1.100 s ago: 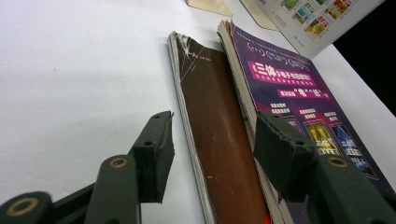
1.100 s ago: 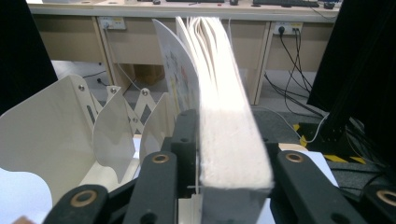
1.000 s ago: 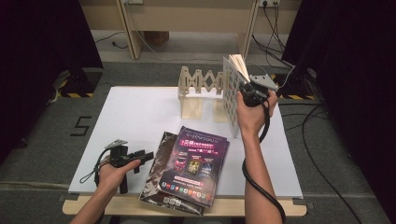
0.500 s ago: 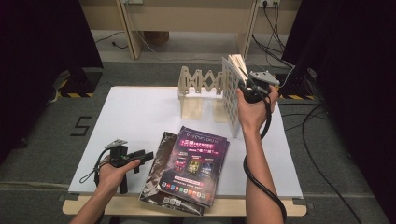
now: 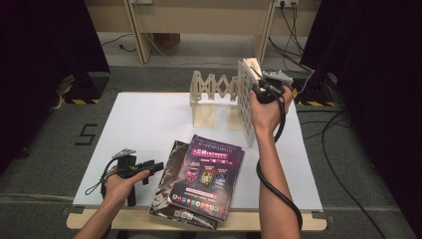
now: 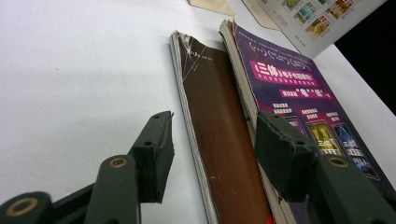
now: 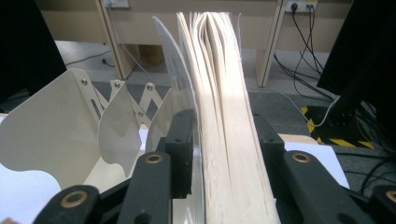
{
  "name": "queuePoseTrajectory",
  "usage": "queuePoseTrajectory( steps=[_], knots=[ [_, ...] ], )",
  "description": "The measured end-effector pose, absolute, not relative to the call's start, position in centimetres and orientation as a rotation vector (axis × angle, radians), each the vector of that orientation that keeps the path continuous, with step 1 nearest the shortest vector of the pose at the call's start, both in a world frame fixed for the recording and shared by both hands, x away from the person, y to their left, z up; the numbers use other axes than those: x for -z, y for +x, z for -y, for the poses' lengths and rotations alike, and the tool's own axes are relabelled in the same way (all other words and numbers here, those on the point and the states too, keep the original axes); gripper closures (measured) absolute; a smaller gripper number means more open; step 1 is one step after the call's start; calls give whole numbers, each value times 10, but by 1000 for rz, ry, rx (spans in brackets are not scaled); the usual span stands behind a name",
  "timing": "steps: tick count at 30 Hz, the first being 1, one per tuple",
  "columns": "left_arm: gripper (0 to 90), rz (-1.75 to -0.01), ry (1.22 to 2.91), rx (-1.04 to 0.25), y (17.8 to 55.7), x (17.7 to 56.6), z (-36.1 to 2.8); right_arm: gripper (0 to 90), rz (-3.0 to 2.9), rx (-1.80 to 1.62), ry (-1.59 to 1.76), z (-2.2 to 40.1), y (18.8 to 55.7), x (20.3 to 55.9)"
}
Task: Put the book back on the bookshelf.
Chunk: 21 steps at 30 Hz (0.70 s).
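Note:
A thick white book (image 5: 246, 102) stands upright on the table beside a wooden accordion rack (image 5: 211, 87). My right gripper (image 5: 259, 91) holds its top edge. In the right gripper view the pads of my right gripper (image 7: 224, 140) press both sides of the book (image 7: 223, 88); the jaws have just been closing on it. A purple magazine (image 5: 209, 169) lies on a dark brown one (image 5: 168, 185) near the front edge. My left gripper (image 5: 152, 168) rests open just left of them. In the left gripper view my left gripper (image 6: 212, 140) points along the brown magazine (image 6: 219, 112), without touching it.
The rack's cream plates (image 7: 56, 126) stand just left of the held book. The white tabletop (image 5: 144, 119) spreads out to the left of the rack. Wooden furniture legs (image 5: 140, 35) and cables (image 5: 343, 164) are on the floor behind and to the right.
My right hand has crept slightly upward at the top of the book, which stays upright by the rack. The left hand and the magazines have not moved.

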<state>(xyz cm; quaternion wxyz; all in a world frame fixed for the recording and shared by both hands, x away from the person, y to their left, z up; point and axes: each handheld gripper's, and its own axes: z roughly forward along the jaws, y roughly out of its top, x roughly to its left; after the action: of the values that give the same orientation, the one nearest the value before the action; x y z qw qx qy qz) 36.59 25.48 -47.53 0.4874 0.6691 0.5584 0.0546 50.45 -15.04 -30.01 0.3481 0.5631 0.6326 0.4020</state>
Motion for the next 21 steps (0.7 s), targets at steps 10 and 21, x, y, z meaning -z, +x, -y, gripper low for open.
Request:
queuePoseTrajectory(
  steps=[10,21],
  knots=[
    [462,-1361,1630,-129,367,477,-254,740,-1652,-1005,1497,148,513,297],
    [463,-1364,1628,-127,368,478,-255,745,-1594,-1038,1479,147,516,299]
  ],
)
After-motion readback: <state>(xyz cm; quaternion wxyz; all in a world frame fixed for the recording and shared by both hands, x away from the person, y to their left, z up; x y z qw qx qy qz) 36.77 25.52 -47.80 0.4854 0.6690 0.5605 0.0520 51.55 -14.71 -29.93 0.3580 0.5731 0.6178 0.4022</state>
